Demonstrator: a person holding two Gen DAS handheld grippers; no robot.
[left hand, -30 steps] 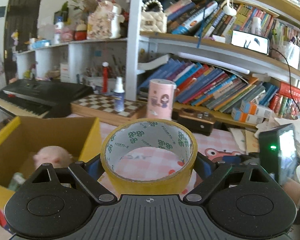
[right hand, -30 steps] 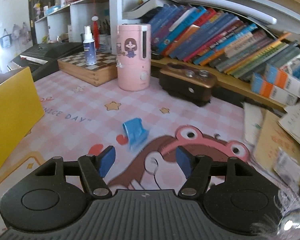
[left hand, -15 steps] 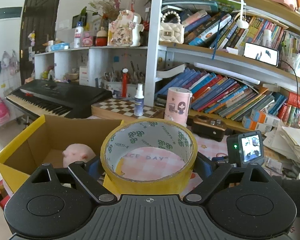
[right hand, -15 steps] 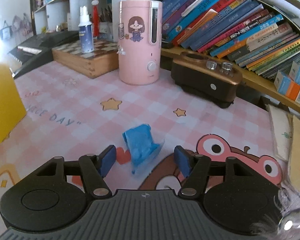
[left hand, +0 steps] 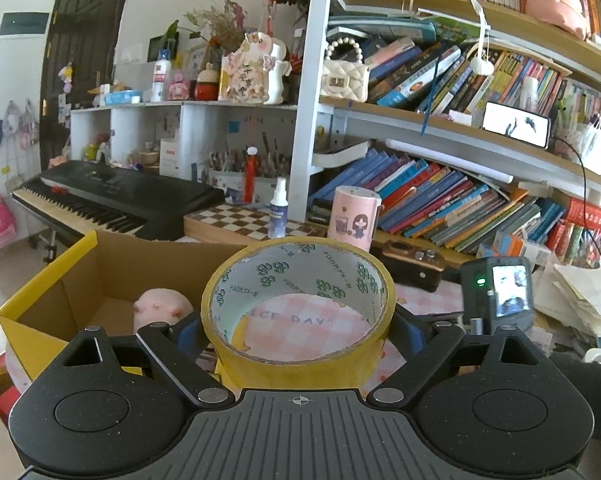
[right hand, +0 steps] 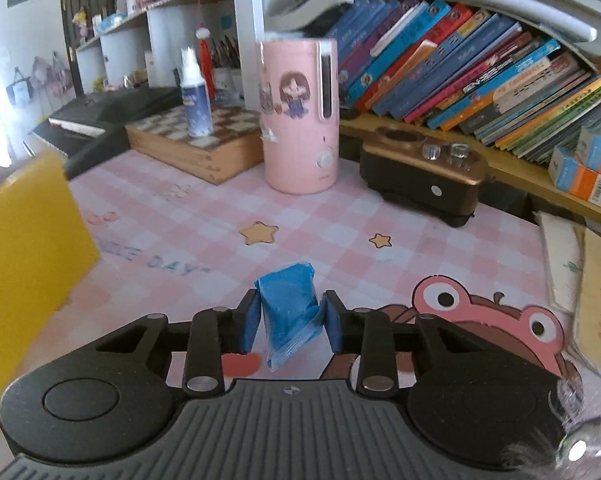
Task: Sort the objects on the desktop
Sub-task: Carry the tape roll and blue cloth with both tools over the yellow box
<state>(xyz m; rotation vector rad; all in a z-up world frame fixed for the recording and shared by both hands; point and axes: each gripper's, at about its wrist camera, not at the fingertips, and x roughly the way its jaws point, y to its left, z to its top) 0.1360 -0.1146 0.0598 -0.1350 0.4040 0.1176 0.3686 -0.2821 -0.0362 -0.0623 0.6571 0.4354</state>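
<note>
My left gripper (left hand: 298,330) is shut on a wide roll of yellow tape (left hand: 298,308), held above the near right corner of a yellow cardboard box (left hand: 80,276). A pink plush toy (left hand: 162,306) lies inside that box. In the right wrist view my right gripper (right hand: 290,318) is shut on a small blue plastic packet (right hand: 288,304), its blue pads (right hand: 250,320) pressing both sides just above the pink checked desk mat (right hand: 204,232). The other gripper's camera unit (left hand: 496,292) shows at the right of the left wrist view.
A pink cartoon cup (right hand: 298,116), a spray bottle (right hand: 194,94) on a chessboard box (right hand: 196,144) and a brown device (right hand: 424,170) stand at the back. Books fill the shelves (left hand: 440,196). A keyboard (left hand: 112,196) lies far left; paper piles (right hand: 580,272) lie right.
My right gripper moved forward over the blue packet and shut on it. My left gripper, still holding the tape, shifted so more of the box and keyboard came into view.
</note>
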